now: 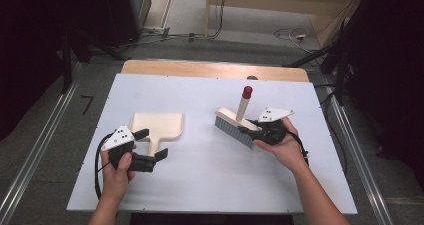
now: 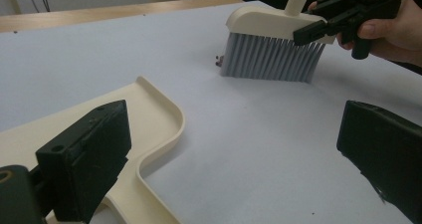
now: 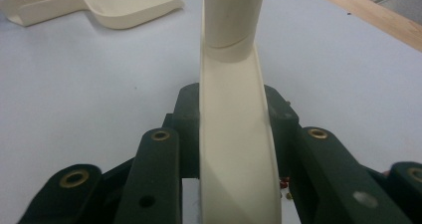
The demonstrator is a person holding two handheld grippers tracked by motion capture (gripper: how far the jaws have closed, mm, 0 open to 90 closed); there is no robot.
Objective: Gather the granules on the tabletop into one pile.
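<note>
A cream dustpan (image 1: 157,125) (image 2: 154,109) (image 3: 119,2) lies flat on the white table (image 1: 210,175), left of centre, its handle pointing toward the person. My left gripper (image 1: 151,144) (image 2: 231,129) is open wide at that handle. One jaw lies over the handle and the other stands well off it. A cream brush (image 1: 235,125) (image 2: 271,55) (image 3: 234,149) with grey bristles stands on the table right of centre. Its red-capped handle (image 1: 247,91) points up and away. My right gripper (image 1: 250,130) (image 2: 311,31) (image 3: 234,109) is shut on the brush's head. A few tiny dark red crumbs (image 2: 218,59) lie by the bristles.
A wooden strip (image 1: 215,70) runs along the table's far edge. Metal rails (image 1: 360,155) flank the table on both sides. Cables (image 1: 292,34) and dark stands sit on the floor beyond it. The white surface between dustpan and brush is bare.
</note>
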